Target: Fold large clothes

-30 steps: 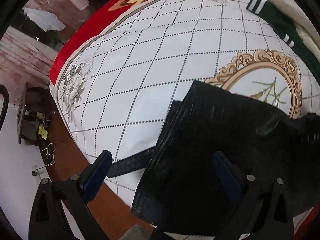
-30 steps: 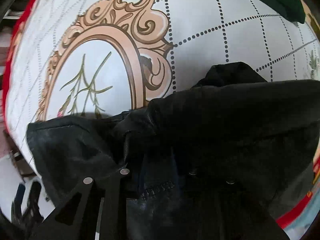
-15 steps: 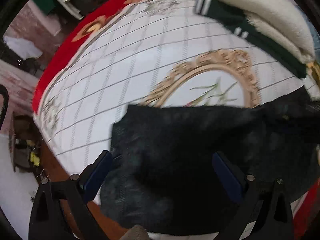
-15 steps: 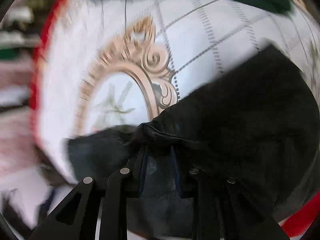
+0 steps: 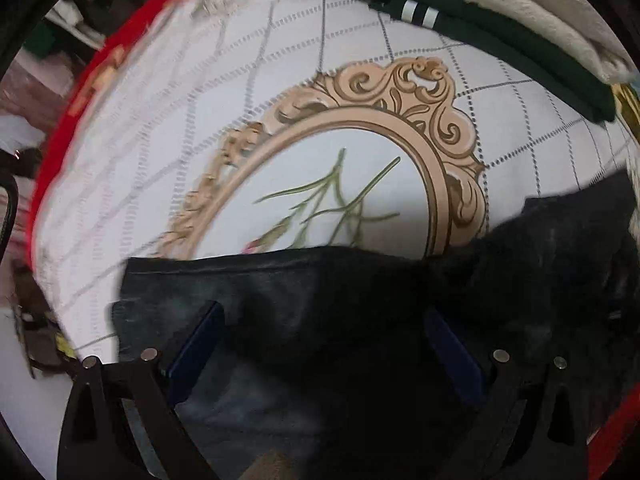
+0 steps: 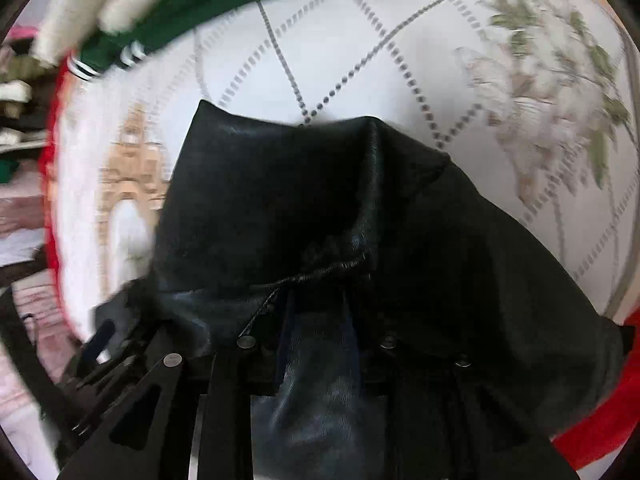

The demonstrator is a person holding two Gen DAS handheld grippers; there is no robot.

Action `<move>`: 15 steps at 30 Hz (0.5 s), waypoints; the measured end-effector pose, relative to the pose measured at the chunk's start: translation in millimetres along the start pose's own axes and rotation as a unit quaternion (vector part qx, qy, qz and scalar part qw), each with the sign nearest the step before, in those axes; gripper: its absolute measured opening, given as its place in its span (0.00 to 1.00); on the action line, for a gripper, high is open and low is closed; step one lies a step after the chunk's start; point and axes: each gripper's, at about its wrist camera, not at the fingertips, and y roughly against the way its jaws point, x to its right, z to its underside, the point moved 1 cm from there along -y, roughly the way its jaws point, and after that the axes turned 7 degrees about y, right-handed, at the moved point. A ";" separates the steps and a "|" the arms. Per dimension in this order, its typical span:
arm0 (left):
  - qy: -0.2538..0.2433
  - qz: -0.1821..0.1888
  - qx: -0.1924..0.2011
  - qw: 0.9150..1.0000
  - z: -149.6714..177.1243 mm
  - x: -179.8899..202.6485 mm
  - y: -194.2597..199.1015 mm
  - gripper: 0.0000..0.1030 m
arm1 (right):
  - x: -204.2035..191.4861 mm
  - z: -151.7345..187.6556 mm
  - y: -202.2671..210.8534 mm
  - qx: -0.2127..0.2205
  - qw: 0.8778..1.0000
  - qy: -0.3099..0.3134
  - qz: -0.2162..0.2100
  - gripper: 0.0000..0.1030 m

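Observation:
A black leather-like garment [image 5: 360, 300] lies bunched on a white patterned cloth [image 5: 200, 120] with a gold oval frame print. My left gripper [image 5: 320, 340] is open over the garment's left part, its blue pads [image 5: 196, 344] spread wide with fabric between and under them. My right gripper [image 6: 316, 320] is shut on a fold of the same black garment [image 6: 280, 200], which drapes over its fingers and rises in a hump ahead of it.
A folded dark green garment with white stripes [image 5: 480, 32] and a cream fleece [image 5: 540, 12] lie at the far edge; they also show in the right wrist view [image 6: 140, 40]. The cloth has a red border [image 5: 80, 80]. Room clutter lies beyond the left edge.
Both grippers have swung across the cloth toward its middle and right, dragging the black garment along. The right gripper has stayed shut on it; the left has stayed open.

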 end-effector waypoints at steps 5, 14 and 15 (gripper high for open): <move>0.005 0.005 0.008 1.000 27.1 -6.5 27.4 1.00 | 61.2 89.4 85.0 0.138 0.986 -0.089 -0.041 0.81; 0.009 -0.003 -0.025 1.000 43.5 10.6 -2.5 1.00 | 137.8 146.9 20.6 0.133 0.952 -0.200 -0.192 0.80; 0.007 -0.003 -0.025 1.000 43.2 11.2 -2.8 1.00 | 135.4 141.3 7.2 0.138 0.950 -0.198 -0.200 0.80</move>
